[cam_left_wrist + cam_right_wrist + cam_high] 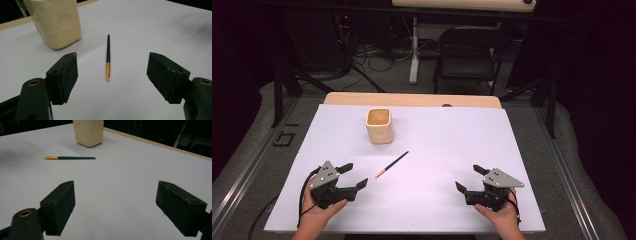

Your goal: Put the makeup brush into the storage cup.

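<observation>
Top of the cream cup (56, 22) is cut off in both gripper views; its interior is visible from the high view but too small to judge any contents. The dark room beyond the desk (452, 135) is hard to make out. Left gripper (353, 176): fingers (63, 77) wide apart, holding nothing, poised above the white desk surface. In the left gripper view a thin brush (108, 57), dark handle with a gold end, lies flat on the desk in line with the gap between them, farther off, just right of the cup. Right gripper (470, 178): fingers (58, 206) equally wide apart, empty, well apart from brush and cup.
</observation>
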`<state>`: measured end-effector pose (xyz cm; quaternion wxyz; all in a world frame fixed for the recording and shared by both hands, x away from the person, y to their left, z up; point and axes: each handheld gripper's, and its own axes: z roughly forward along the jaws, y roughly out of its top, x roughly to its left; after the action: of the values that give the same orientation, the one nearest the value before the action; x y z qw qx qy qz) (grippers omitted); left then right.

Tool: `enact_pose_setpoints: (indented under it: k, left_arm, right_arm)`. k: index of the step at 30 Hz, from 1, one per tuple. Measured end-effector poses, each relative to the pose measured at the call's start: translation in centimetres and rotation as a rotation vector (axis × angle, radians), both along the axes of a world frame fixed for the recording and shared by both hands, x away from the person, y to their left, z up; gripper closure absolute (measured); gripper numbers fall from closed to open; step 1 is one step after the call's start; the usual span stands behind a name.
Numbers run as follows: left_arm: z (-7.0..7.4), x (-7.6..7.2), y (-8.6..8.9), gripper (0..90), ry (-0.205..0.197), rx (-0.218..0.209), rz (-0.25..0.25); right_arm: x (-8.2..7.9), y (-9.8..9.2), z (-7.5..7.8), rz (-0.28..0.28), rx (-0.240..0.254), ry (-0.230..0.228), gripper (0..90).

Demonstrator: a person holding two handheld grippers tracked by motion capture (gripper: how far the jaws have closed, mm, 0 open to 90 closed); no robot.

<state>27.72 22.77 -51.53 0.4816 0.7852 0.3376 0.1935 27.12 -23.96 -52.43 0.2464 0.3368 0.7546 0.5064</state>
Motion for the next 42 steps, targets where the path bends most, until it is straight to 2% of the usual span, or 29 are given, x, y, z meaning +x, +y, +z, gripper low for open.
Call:
enact_pose_setpoints:
  k: [2, 7, 9, 10, 12, 14, 15, 17, 23, 28, 39, 42]
  left_arm:
    - [0.0, 0.0, 0.0, 25.3, 0.006, 0.01, 0.004]
    - [0.4, 0.2, 0.2, 25.3, 0.03, -0.007, 0.013]
    - [0.6, 0.4, 0.2, 25.3, 0.046, -0.007, 0.018]
    - [0.8, 0.6, 0.2, 25.3, 0.062, -0.003, 0.018]
    - [1.0, 1.0, 0.1, 25.3, 0.099, 0.021, 0.021]
    - [1.2, 1.3, 0.0, 26.5, 0.12, 0.041, 0.022]
    - [1.5, 1.7, -0.1, 26.5, 0.138, 0.078, 0.024]
    - [1.6, 1.8, -0.2, 26.5, 0.147, 0.091, 0.026]
    - [2.6, 3.0, -0.5, 26.5, 0.207, 0.149, 0.018]
    - [3.3, 3.8, -0.8, 26.5, 0.23, 0.193, 0.011]
    - [3.3, 5.2, -1.2, 26.5, 0.317, 0.235, 0.006]
    - [3.3, 5.7, -1.3, 26.6, 0.354, 0.245, 0.008]
  right_arm:
    - [0.0, 0.0, -0.1, 0.0, 0.003, -0.004, 15.7]
    - [0.2, 0.0, -0.2, -0.002, 0.009, 0.021, 15.0]
    - [0.2, 0.0, -0.2, -0.003, 0.012, 0.021, 14.9]
    - [0.4, 0.0, -0.4, -0.002, 0.012, 0.037, 14.9]
    - [0.4, 0.0, -0.4, -0.002, 0.017, 0.037, 14.9]
    - [0.5, 0.0, -0.5, 0.0, 0.014, 0.05, 14.9]
    - [0.5, 0.0, -0.5, 0.001, 0.015, 0.048, 14.9]
    - [0.4, 0.0, -0.5, 0.005, 0.013, 0.044, 14.9]
    - [0.3, 0.1, -0.4, 0.006, 0.003, 0.048, 14.9]
    - [0.4, 0.1, -0.6, 0.001, 0.008, 0.048, 14.9]
    - [0.5, 0.0, -0.6, -0.004, 0.01, 0.049, 14.9]
    - [0.5, -0.1, -0.7, -0.007, 0.008, 0.055, 14.9]
